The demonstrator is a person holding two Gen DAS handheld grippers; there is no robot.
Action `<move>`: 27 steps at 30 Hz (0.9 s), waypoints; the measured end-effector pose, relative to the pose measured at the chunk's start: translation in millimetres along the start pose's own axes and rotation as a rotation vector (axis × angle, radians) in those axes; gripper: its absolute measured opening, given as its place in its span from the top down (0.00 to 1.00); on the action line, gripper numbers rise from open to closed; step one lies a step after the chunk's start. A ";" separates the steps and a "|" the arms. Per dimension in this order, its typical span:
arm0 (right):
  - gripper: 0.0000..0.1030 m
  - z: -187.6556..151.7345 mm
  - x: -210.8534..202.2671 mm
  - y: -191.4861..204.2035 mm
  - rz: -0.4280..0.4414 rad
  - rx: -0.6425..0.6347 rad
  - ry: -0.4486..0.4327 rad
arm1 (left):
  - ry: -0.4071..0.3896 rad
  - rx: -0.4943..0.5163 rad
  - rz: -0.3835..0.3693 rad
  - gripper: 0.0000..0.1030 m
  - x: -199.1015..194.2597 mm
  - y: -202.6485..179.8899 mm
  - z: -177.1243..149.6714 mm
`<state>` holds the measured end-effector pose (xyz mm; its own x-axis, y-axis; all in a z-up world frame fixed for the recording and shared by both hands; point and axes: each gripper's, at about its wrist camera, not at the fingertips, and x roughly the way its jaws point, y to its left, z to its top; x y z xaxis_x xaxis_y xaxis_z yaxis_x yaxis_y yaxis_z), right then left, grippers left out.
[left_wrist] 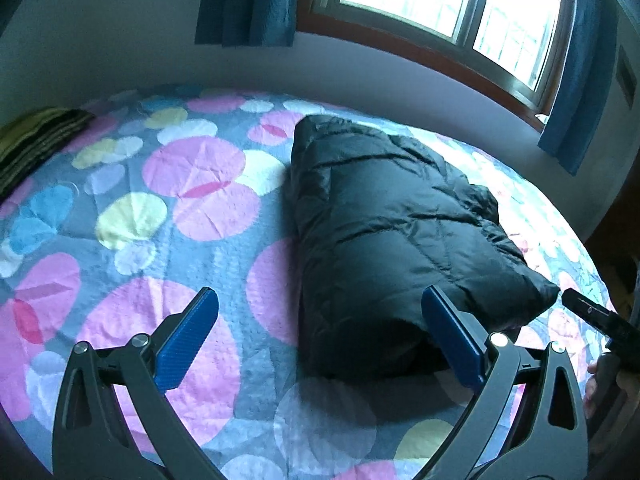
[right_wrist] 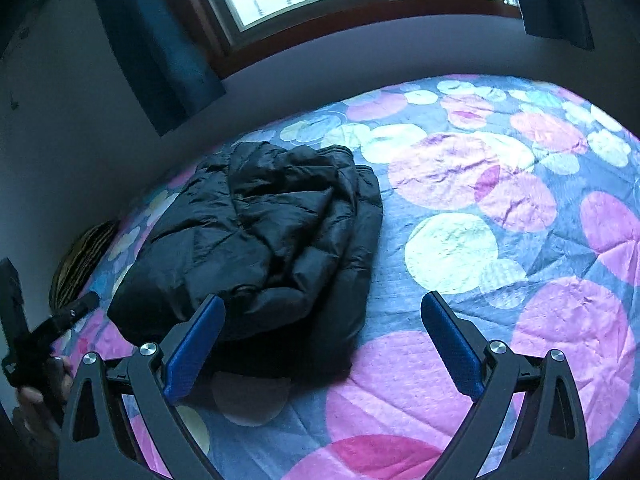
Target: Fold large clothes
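Gaping, empty: left tool point(left_wrist: 320, 336), right tool point(right_wrist: 322, 340); folded black jacket point(left_wrist: 392, 232) underside hidden.

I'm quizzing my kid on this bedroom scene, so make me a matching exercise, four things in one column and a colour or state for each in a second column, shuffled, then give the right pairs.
Column one:
1. puffer jacket
2. bedspread
3. curtains
4. left gripper

Column two:
A. dark blue, hanging beside the window
B. open, holding nothing
C. black, folded into a bundle
D. grey with pink, yellow and blue circles

Pairs: 1-C, 2-D, 3-A, 4-B
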<state>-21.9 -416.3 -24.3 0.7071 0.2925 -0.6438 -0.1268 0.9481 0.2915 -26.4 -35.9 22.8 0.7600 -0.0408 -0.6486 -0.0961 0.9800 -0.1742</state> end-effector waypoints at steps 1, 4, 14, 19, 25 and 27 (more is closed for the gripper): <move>0.05 0.4 -0.3 4.2 0.002 -0.012 0.001 | -0.008 0.007 0.007 0.02 -4.0 -1.6 1.3; 0.05 -1.2 -6.7 13.9 0.013 -0.036 -0.005 | -0.042 0.022 0.028 0.02 -16.4 -6.6 5.4; 0.05 -1.4 -26.3 41.8 -0.014 -0.157 -0.058 | -0.042 0.023 0.045 0.02 -22.4 -17.6 5.7; 0.05 -4.0 -21.3 42.2 -0.015 -0.159 -0.040 | -0.056 0.031 0.056 0.02 -25.8 -22.0 3.3; 0.05 -4.9 -20.2 42.5 -0.014 -0.160 -0.036 | -0.076 0.058 0.073 0.02 -29.5 -28.3 2.8; 0.05 -4.9 -19.9 42.0 -0.014 -0.160 -0.036 | -0.077 0.056 0.080 0.02 -28.7 -27.1 3.0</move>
<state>-44.7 -381.7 -2.8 0.7336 0.2768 -0.6207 -0.2237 0.9607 0.1641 -43.7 -60.7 48.4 0.7987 0.0513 -0.5996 -0.1245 0.9889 -0.0811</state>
